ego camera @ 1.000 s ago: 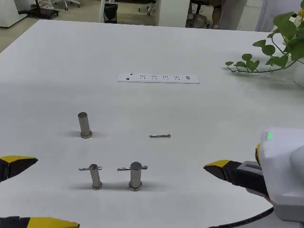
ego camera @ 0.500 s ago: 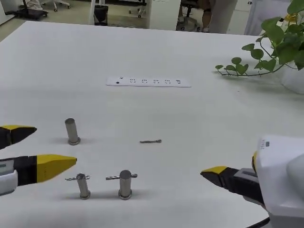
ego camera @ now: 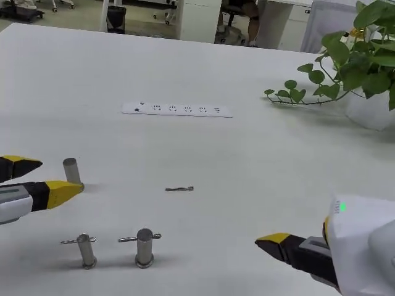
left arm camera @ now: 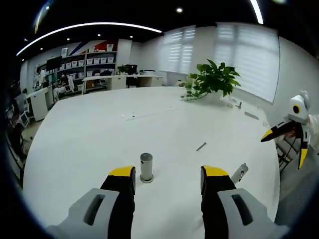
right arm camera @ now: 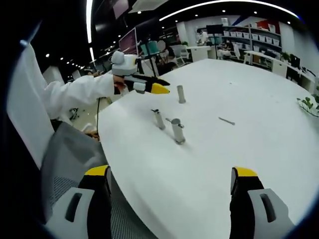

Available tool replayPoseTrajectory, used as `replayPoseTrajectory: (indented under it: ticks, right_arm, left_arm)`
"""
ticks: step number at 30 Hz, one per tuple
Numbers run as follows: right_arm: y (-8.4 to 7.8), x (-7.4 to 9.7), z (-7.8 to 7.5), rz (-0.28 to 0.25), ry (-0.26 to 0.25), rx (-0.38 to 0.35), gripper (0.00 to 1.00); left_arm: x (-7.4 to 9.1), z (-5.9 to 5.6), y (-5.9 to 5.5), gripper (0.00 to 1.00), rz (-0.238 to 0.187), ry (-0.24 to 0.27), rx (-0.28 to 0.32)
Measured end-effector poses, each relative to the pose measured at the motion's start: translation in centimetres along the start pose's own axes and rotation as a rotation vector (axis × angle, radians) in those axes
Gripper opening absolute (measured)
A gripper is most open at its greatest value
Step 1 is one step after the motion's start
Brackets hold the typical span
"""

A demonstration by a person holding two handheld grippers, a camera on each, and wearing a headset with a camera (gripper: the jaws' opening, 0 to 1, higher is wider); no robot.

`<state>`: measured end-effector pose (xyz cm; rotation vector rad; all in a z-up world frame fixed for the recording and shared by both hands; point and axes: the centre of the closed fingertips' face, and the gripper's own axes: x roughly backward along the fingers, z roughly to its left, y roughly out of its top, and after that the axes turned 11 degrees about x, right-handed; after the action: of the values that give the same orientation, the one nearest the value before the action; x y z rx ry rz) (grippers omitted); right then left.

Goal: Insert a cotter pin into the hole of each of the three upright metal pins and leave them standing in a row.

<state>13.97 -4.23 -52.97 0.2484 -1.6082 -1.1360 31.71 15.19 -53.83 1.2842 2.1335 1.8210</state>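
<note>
Grey metal upright pins in front (ego camera: 144,247): two have wire cotter pins. Third grey upright pin (ego camera: 72,172) bare; loose thin cotter pin (ego camera: 179,189) on white desk (ego camera: 259,160). Left gripper (left arm camera: 168,174), right gripper (right arm camera: 170,174) spread, empty.

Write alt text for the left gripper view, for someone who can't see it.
The left gripper, jaws open, points at a bare upright metal pin standing on the white table just beyond its yellow tips. A loose cotter pin lies farther off, the right gripper shows at the right edge, and a potted plant stands at the far side.
</note>
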Motion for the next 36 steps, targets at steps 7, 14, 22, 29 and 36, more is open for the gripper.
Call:
replayPoseTrajectory:
  ticks: [7, 14, 22, 29, 36]
  right_arm:
    - [0.0, -0.3, 0.2, 0.008, 0.000, -0.008, 0.98]
    - [0.0, -0.2, 0.3, 0.022, 0.000, -0.007, 0.98]
    - [-0.2, -0.2, 0.2, 0.034, 0.001, -0.011, 0.97]
    - [-0.2, -0.3, 0.3, 0.040, 0.002, -0.012, 0.96]
    - [-0.1, -0.6, 0.5, 0.049, 0.006, -0.010, 0.95]
  left_arm:
    - [-2.0, 1.7, -0.2, 0.41, 0.026, 0.035, -0.029]
    - [-3.7, 2.6, -0.5, 0.34, 0.043, 0.040, -0.046]
    - [-5.7, 2.5, -1.1, 0.26, 0.039, -0.001, -0.029]
    - [-5.9, 2.9, -1.0, 0.18, 0.028, 0.015, -0.075]
    - [-5.9, 3.6, -1.3, 0.11, 0.048, 0.033, -0.149]
